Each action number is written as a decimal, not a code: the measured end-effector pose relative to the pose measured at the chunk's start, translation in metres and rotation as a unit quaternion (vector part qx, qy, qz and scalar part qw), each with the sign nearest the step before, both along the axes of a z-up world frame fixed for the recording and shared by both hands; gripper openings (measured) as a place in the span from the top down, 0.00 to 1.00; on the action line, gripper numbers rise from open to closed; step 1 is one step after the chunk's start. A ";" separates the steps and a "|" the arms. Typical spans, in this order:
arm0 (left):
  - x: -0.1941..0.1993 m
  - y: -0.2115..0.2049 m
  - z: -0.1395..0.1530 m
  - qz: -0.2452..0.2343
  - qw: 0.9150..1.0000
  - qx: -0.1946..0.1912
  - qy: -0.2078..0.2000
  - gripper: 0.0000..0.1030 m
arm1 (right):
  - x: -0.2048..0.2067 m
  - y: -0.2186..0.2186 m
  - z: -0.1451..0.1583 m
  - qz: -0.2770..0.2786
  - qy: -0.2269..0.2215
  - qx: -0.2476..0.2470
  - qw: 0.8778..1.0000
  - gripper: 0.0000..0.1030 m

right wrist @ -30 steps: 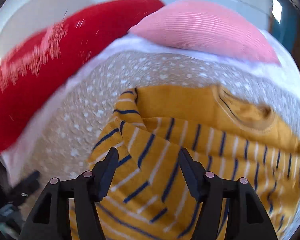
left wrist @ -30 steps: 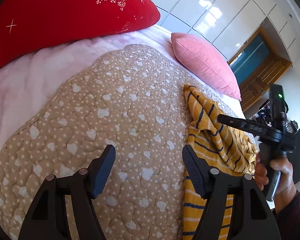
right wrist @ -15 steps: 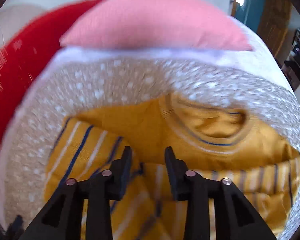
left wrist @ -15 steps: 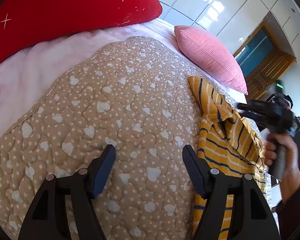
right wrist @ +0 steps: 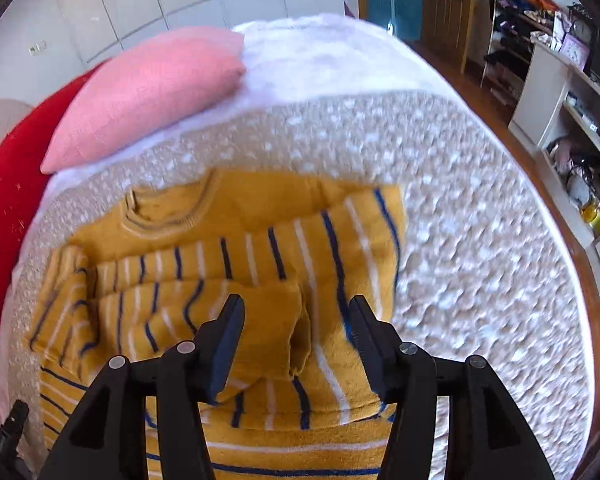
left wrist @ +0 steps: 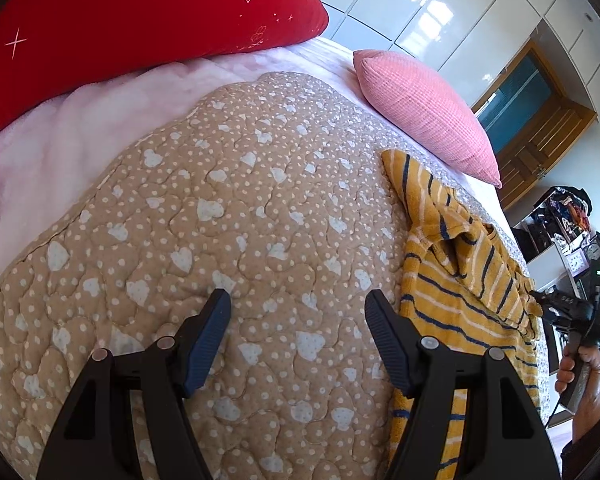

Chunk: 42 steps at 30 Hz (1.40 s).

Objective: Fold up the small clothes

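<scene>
From the left wrist camera, the tan quilted bedspread with white hearts and dots (left wrist: 228,216) filled most of the view, bare cloth stretching from the black left gripper (left wrist: 298,312) up to the quilt's scalloped far edge. Beyond that edge lay a pale pink fleece blanket (left wrist: 100,116), a big red pillow with white flower print (left wrist: 140,8) and a small pink ribbed cushion (left wrist: 424,108). The mustard-yellow knitted sweater with navy and white stripes (left wrist: 456,280) lay along the quilt's right edge, one sleeve running toward the cushion. The left gripper hovered over bare quilt, just left of the sweater, its jaws spread wide and holding nothing. At the far right the person's right hand (left wrist: 580,372) held the handle of the black right gripper (left wrist: 540,300), whose tip met the sweater's outer edge (its jaws could not be read from here).

From the right wrist camera (somewhat blurred), the sweater (right wrist: 236,248) lay partly folded on the left half of the quilt (right wrist: 460,220), neckline toward the cushion (right wrist: 140,92), with open quilt to its right up to the bed's edge. The right gripper (right wrist: 296,320) pointed down over the sweater's near part, jaws wide apart, gripping nothing. A white shelf unit (right wrist: 556,92) stood beyond the bed.
</scene>
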<state>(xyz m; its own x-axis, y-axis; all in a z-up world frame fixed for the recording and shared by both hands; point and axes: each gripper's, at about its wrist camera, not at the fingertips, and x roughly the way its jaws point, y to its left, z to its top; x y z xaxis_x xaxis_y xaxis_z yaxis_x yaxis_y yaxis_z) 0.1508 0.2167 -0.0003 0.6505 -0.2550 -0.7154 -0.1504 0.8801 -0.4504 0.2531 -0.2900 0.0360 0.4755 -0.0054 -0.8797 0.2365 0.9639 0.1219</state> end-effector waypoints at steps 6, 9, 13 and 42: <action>0.001 0.000 -0.001 -0.001 1.000 -0.006 0.000 0.33 | 0.009 0.029 -0.012 0.039 0.046 -0.063 0.996 0.87; 0.002 -0.002 -0.001 -0.003 1.000 0.005 0.002 0.32 | 0.008 0.015 0.018 0.007 -0.012 -0.060 0.998 0.91; 0.002 -0.003 0.000 -0.006 1.000 0.003 0.001 0.31 | 0.020 0.003 0.014 -0.059 0.006 -0.159 0.986 0.90; -0.041 -0.003 0.020 -0.006 0.999 -0.019 -0.030 0.31 | -0.031 0.204 0.037 0.213 -0.021 0.149 0.965 0.65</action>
